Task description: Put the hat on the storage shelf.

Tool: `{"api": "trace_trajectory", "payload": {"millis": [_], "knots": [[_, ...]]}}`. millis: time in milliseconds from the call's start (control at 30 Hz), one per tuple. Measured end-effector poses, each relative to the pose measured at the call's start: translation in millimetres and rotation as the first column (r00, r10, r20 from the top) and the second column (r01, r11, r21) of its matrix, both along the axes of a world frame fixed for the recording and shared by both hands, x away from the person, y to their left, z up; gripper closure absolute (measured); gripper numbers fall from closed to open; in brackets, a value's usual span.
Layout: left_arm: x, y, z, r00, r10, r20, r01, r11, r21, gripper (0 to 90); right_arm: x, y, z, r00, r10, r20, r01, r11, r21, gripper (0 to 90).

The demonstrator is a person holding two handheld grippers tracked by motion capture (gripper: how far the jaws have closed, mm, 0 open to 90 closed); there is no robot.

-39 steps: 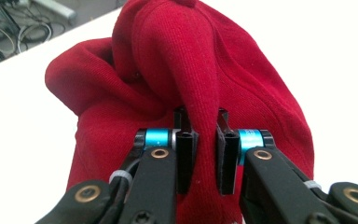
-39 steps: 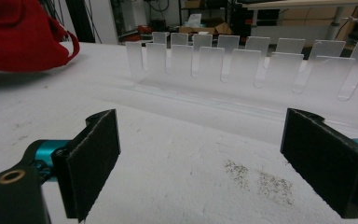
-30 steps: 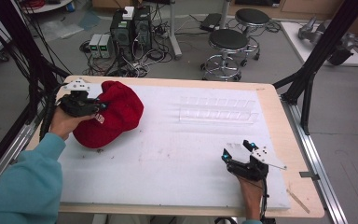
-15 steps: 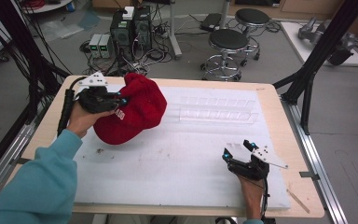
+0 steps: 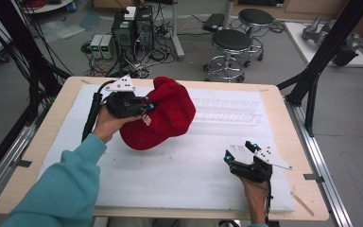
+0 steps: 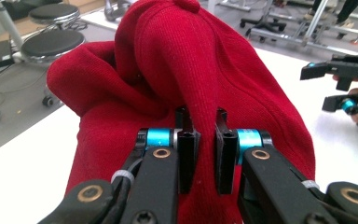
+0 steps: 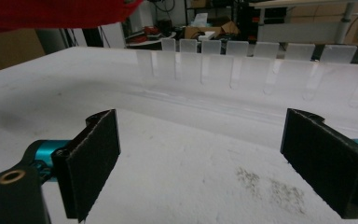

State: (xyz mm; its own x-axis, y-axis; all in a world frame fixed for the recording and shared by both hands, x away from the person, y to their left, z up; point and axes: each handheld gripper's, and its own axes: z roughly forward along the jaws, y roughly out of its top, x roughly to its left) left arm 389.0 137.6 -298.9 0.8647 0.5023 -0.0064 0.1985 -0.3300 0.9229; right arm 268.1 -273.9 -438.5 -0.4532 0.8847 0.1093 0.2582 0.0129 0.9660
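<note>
A red knit cap [image 5: 163,116] hangs lifted off the white mat at the back left, its crown tilted up toward the far edge. My left gripper [image 5: 147,107] is shut on the cap's edge; in the left gripper view the jaws pinch a fold of the red cap [image 6: 200,74], with my left gripper [image 6: 201,122] nearly closed on it. My right gripper [image 5: 239,152] rests low at the front right, open and empty. In the right gripper view its wide-apart pads [image 7: 95,156] frame bare mat, and the cap's edge [image 7: 51,11] shows at the top left.
A clear plastic slotted rack [image 5: 229,111] lies on the white mat [image 5: 179,179] at the back right, just right of the cap; the same rack [image 7: 261,65] stands ahead of the right gripper. Stools [image 5: 232,42] and computer boxes [image 5: 132,28] stand on the floor beyond the table.
My left gripper has carried the cap up and to the right, toward the table's middle and the rack. The right gripper has stayed put, open.
</note>
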Motion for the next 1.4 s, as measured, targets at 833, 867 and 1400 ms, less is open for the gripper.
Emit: {"api": "trace_trajectory", "payload": {"millis": [833,867,1400], "knots": [[-3.5,-48.9,14.5,0.9989,-0.035,0.030,0.037,0.9956,-0.086,83.7,8.4,63.1,50.8,0.9719,0.235,0.018,-0.235,0.972,0.015,10.8],[-3.5,-51.1,14.9,0.9989,-0.037,0.030,0.040,0.9951,-0.090,83.7,9.2,66.0,51.0,0.9691,0.246,0.012,-0.246,0.969,0.020,10.8],[-5.5,-71.3,22.9,0.9979,-0.038,0.053,0.044,0.9924,-0.115,83.8,11.1,100.1,59.7,0.9353,0.354,0.006,-0.353,0.933,0.061,14.0]]}}
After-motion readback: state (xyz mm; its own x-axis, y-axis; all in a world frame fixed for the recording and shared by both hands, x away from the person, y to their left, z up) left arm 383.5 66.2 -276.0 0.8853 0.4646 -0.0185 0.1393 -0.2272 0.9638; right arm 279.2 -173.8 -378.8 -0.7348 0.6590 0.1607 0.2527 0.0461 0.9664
